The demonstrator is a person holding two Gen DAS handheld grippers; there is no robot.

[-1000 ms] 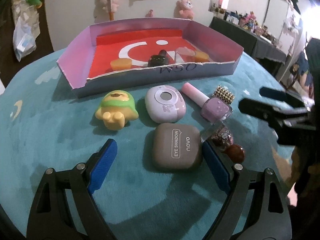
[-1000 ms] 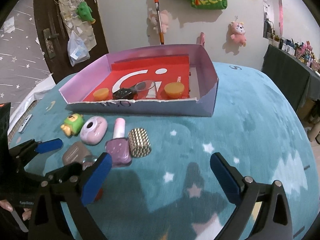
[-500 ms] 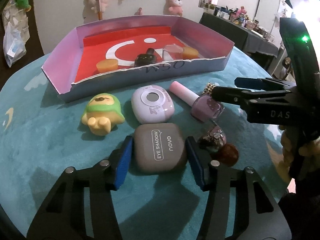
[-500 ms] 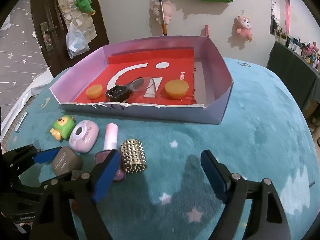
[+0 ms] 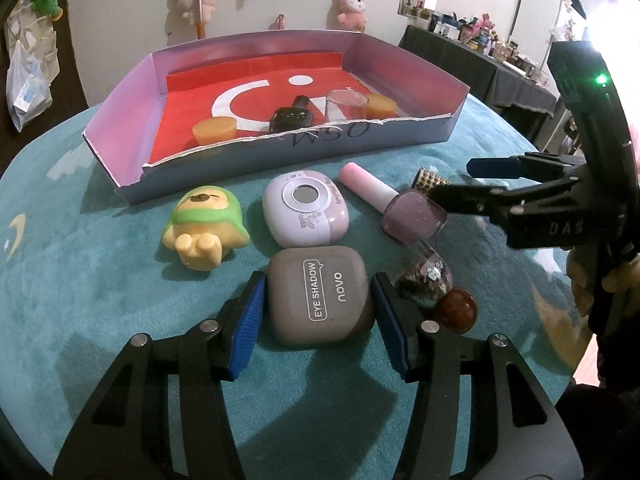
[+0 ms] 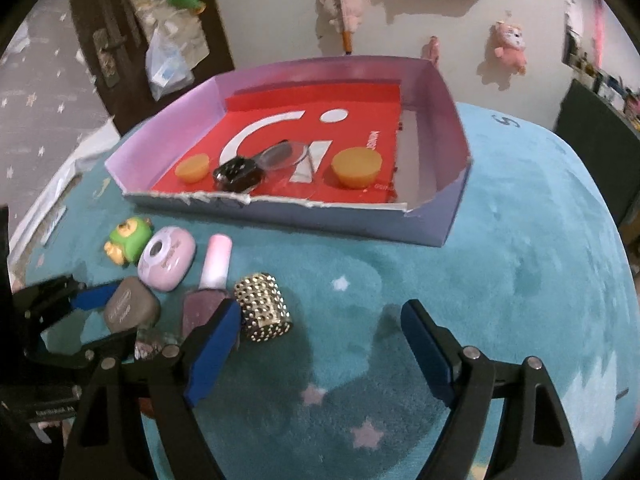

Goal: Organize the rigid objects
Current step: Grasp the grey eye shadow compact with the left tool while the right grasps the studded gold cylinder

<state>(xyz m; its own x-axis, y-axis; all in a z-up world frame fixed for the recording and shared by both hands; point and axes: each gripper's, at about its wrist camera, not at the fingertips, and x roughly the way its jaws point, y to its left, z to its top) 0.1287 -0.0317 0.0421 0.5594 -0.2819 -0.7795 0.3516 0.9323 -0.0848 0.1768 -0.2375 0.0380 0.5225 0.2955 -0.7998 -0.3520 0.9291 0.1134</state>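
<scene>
My left gripper (image 5: 318, 312) has its blue pads against both sides of a grey eye shadow case (image 5: 320, 296) lying on the teal cloth; it also shows in the right wrist view (image 6: 130, 308). Behind it lie a green and yellow toy (image 5: 204, 228), a lilac compact (image 5: 306, 210), a pink nail polish bottle (image 5: 394, 208) and a studded gold cylinder (image 6: 262, 306). My right gripper (image 6: 320, 332) is open and empty, its left pad beside the studded cylinder. The purple box (image 5: 360, 144) holds two orange cups, a black item and a clear glass.
A glittery bottle with a brown ball cap (image 5: 436, 288) lies just right of my left gripper. The right gripper's body (image 5: 560, 208) shows at the right of the left wrist view. Bare teal cloth (image 6: 500, 272) spreads to the right of the box.
My left gripper moved forward around the eye shadow case and closed onto its sides. My right gripper moved forward toward the studded cylinder and stayed open.
</scene>
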